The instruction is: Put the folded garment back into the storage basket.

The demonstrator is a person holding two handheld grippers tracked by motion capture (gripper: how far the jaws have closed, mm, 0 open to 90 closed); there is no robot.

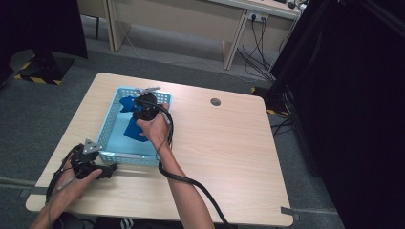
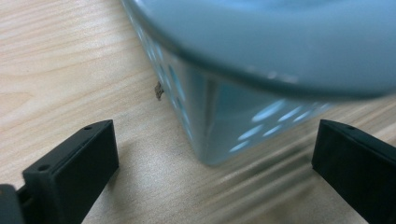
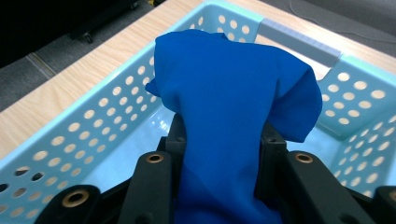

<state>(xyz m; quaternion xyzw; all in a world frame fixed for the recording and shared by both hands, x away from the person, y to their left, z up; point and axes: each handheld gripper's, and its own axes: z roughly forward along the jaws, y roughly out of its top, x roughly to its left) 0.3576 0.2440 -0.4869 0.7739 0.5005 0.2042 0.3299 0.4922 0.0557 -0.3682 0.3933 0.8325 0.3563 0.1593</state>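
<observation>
Jaws of the right gripper (image 3: 219,140) are clamped on a bunched royal-blue cloth (image 3: 233,107), which rises in a soft hump between the two black arms and flops over toward the far wall of the pale turquoise perforated plastic basket (image 3: 70,135). From the high view the cloth (image 1: 131,129) sits inside the basket (image 1: 109,121), on the left half of the light wood-grain counter (image 1: 229,143), with the right gripper (image 1: 144,106) over the far part of the basket. The left gripper (image 1: 109,171) rests on the counter at the basket's near left corner, its jaws standing wide apart with that corner between them and the pads not pressing on it.

If the step in hand is moving the cloth in or out of the basket, it would go best with a firm pinch and a straight lift — enough height that the trailing folds pass over the rim (image 3: 229,11) rather than dragging on it and tipping the light basket. The left gripper looks well placed to steady that corner (image 2: 205,140) should the basket shift.

Room is generous: to the right of the basket the counter lies bare except for a small round grommet (image 1: 216,101). The basket's walls are the tight edges, with the counter's left edge close beside it.
</observation>
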